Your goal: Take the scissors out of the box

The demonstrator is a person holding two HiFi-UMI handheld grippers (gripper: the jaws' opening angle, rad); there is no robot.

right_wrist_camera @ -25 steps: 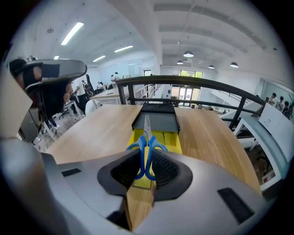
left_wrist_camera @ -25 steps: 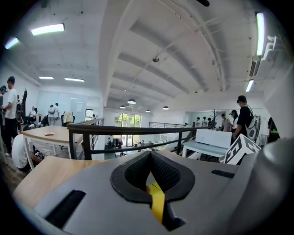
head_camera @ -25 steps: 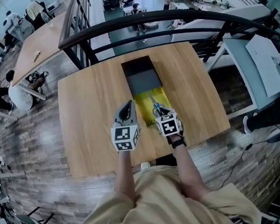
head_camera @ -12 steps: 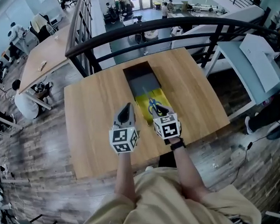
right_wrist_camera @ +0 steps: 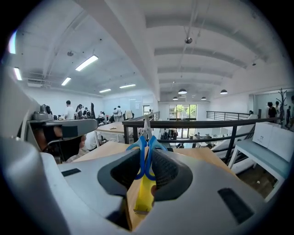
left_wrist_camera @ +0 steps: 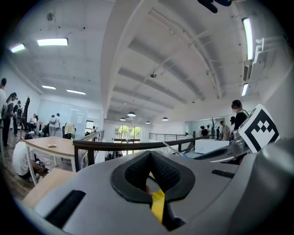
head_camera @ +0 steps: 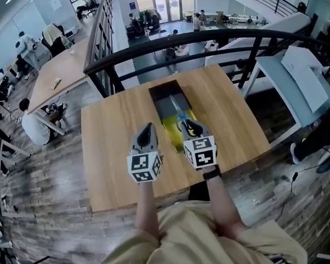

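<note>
The right claw pinches the blue-handled scissors and has lifted them clear of the yellow box on the desk. The left claw, pressed together and empty, has risen slightly beside the box.

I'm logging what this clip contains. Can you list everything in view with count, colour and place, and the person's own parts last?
scissors: one, blue handles, held over the box by the right gripper
box: one, dark grey with yellow inside, open, mid-table
table: one, light wood, under the box
railing: one, black, behind the table
white table: one, white, right of the wooden one
long table: one, light wood, far left beyond the railing
people: several, too small for colours, background left and top
left gripper: one, grey, jaws shut and empty, left of the box
right gripper: one, grey, shut on the scissors' handles
forearms: two, bare, bottom of the head view
</note>
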